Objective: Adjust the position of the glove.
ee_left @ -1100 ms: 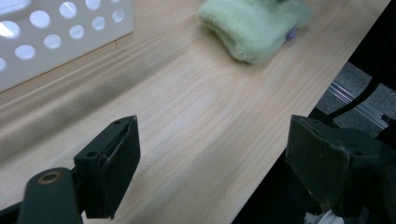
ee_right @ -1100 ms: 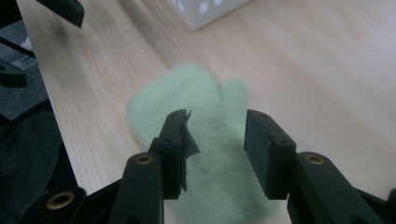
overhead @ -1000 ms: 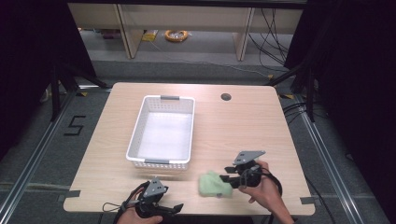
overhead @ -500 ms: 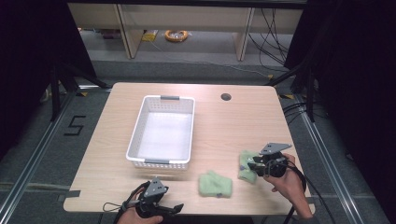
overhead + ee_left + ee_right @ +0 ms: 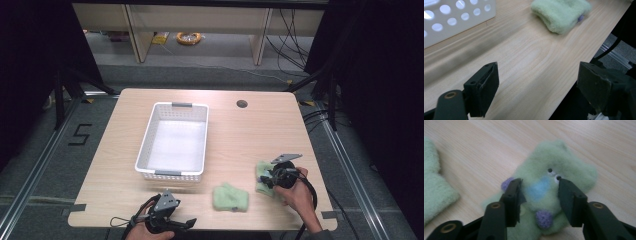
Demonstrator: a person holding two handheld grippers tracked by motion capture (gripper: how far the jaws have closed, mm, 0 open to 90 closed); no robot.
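A green fuzzy toy (image 5: pixel 564 160) with small eyes, a blue patch and purple spots lies on the wooden table (image 5: pixel 250 135) near its right front corner. My right gripper (image 5: pixel 539 183) is shut on its middle. The jaws have just opened slightly, but the pads still sink into the fuzz. In the high view the right gripper (image 5: pixel 268 181) sits at the toy's (image 5: pixel 261 169) right side. A second green fuzzy piece (image 5: pixel 230 196) lies loose to its left. My left gripper (image 5: pixel 186 223) rests at the front edge, open (image 5: pixel 537 68) and holding nothing.
A white perforated basket (image 5: pixel 172 106) stands left of the table's middle, with its wall (image 5: pixel 449 15) close to the left gripper. The second green piece (image 5: pixel 560 13) lies ahead of the left gripper. A round hole (image 5: pixel 242 104) is near the table's far edge.
My right gripper has moved right, drawing the toy away from the other green piece and down onto the table. The left gripper has stayed in place.
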